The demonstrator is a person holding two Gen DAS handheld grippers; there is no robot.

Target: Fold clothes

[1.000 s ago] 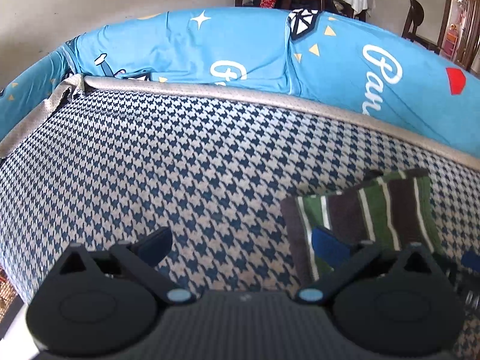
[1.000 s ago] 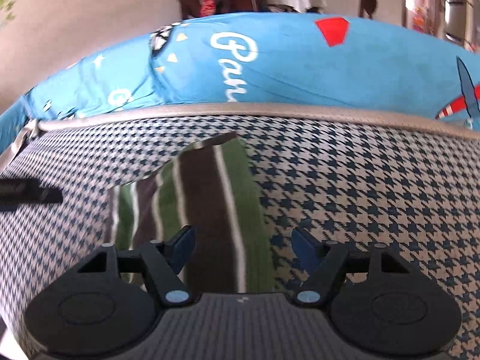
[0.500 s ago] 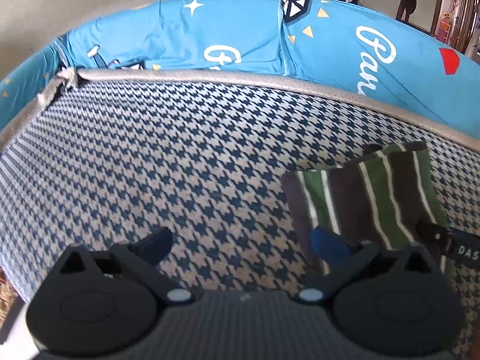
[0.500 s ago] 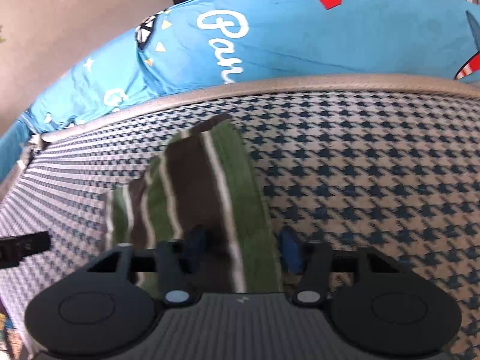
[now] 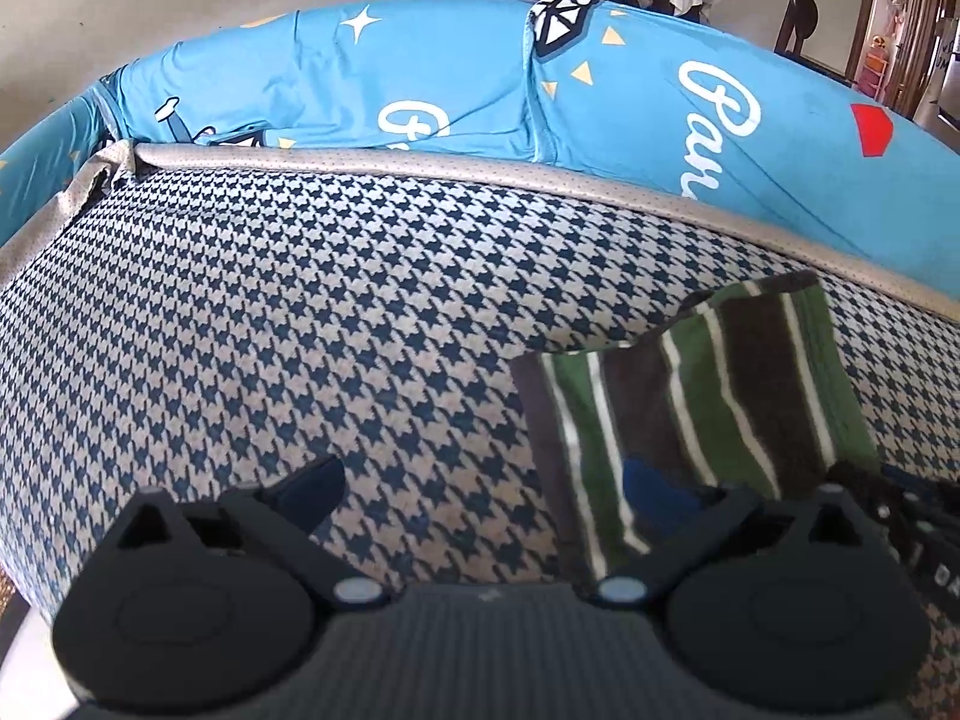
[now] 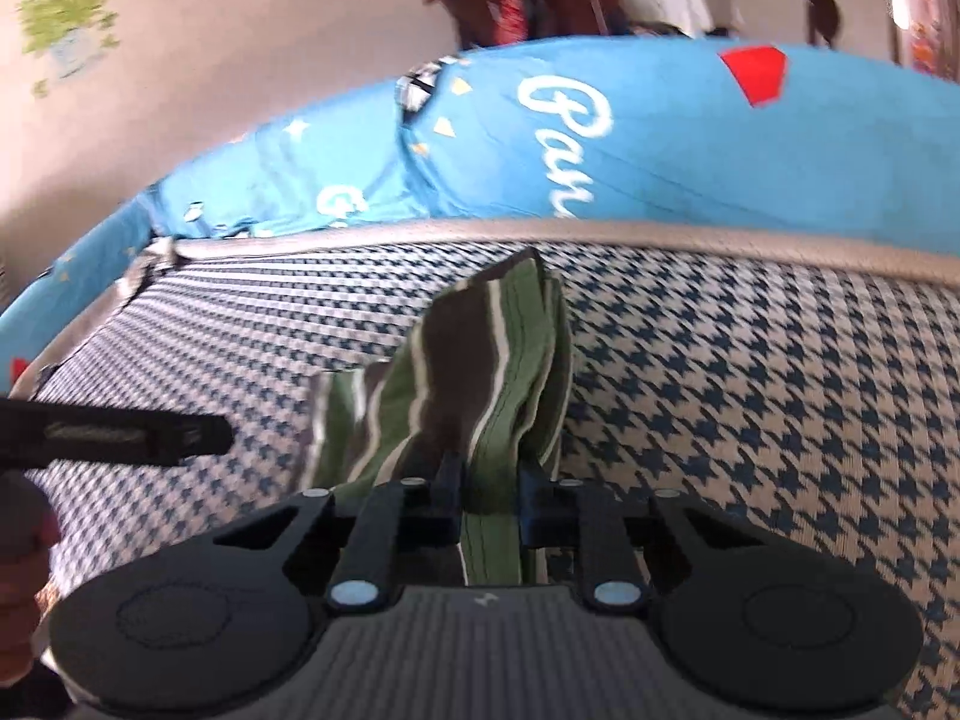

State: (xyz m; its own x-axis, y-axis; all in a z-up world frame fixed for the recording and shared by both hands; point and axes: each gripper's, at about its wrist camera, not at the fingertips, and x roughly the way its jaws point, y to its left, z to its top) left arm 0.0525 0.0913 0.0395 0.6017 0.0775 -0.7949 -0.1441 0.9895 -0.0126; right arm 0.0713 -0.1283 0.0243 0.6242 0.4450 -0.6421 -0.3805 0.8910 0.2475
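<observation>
Right now the striped cloth (image 6: 480,372), green/brown w/ thin white lines, is pinched at its near edge betw. the fingers of the right gripper (image 6: 489,495), which are drawn together on a bunched fold; the rest of it rises and drapes fwd of the fingertips, partly lifted off the houndstooth cushion (image 6: 750,396). In the left wrist view the same cloth (image 5: 690,414) lies ahead of and around the right-hand finger of the left gripper (image 5: 480,483), whose fingers stand wide apart, gripping nothing; one blue pad (image 5: 651,489) looks to sit over the cloth's near edge, contact unclear. Risks, as I judge them: the pinch seems to take only a narrow gather of fabric, so layers could slip out unevenly and the fold would open up or skew. Only one edge is held, so the free far side can swing, twist or flop back on itself when carried. If the left gripper shuts where it is, it prob. catches one layer or just the cushion cover. The blue printed sheet (image 6: 690,138) sits beyond the fingertips, past the grey piping (image 6: 660,240); an overshoot fwd would dump the cloth against it. The left gripper's body shows left of the right fingers, near enough that the two tools could bump if they converge.
</observation>
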